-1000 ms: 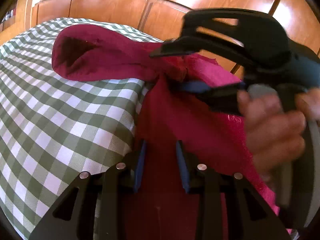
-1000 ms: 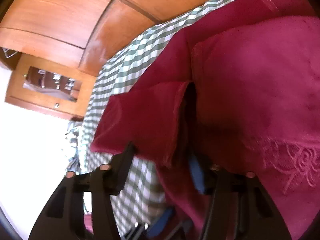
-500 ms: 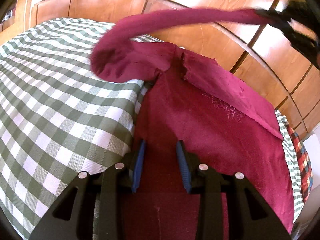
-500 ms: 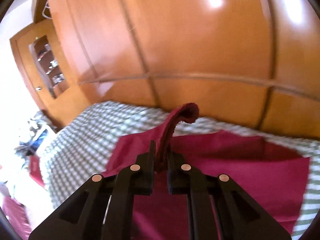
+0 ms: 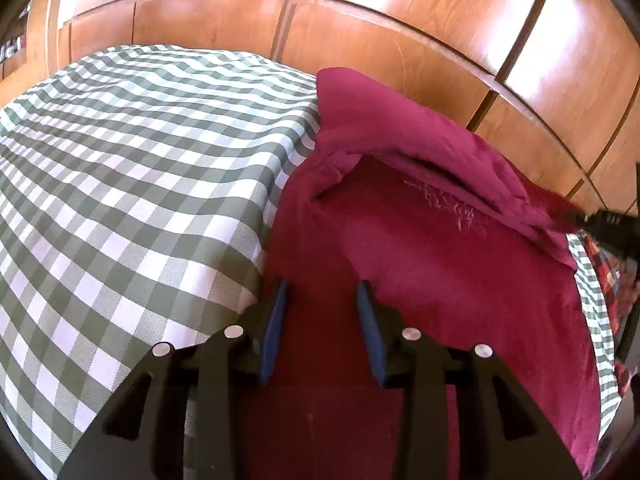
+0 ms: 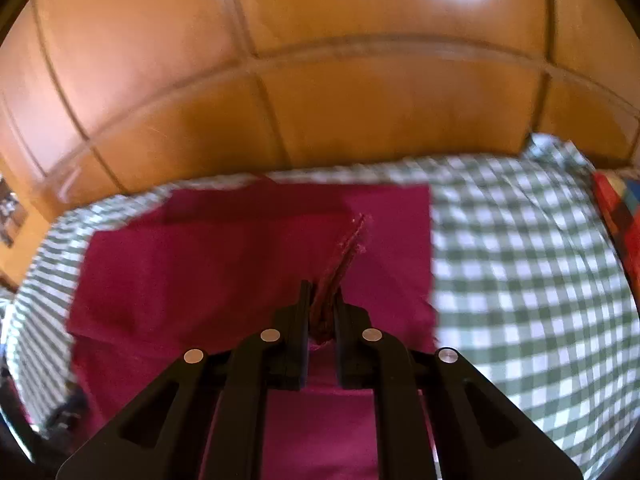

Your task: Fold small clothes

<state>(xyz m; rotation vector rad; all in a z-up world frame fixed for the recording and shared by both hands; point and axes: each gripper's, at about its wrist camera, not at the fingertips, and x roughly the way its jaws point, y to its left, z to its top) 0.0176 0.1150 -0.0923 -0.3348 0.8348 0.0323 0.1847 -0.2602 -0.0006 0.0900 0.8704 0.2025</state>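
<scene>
A dark red garment (image 5: 440, 248) with a small embroidered motif lies on a green-and-white checked cloth (image 5: 140, 160). One sleeve is folded across its far edge. My left gripper (image 5: 322, 300) is open, its blue-padded fingers resting over the garment's near part. My right gripper (image 6: 323, 304) is shut on the sleeve end (image 6: 344, 256) and holds it over the garment (image 6: 200, 260). The right gripper's tip shows at the right edge of the left wrist view (image 5: 612, 226).
Glossy wooden panelled doors (image 5: 400, 20) stand right behind the covered surface. A red patterned fabric (image 5: 612, 276) lies at the right edge, also seen in the right wrist view (image 6: 620, 216). The checked cloth (image 6: 520, 260) extends wide on both sides of the garment.
My right gripper took the sleeve, lifted it and carried it across to the garment's right side. The sleeve now lies folded over the body. The left gripper stayed in place, open.
</scene>
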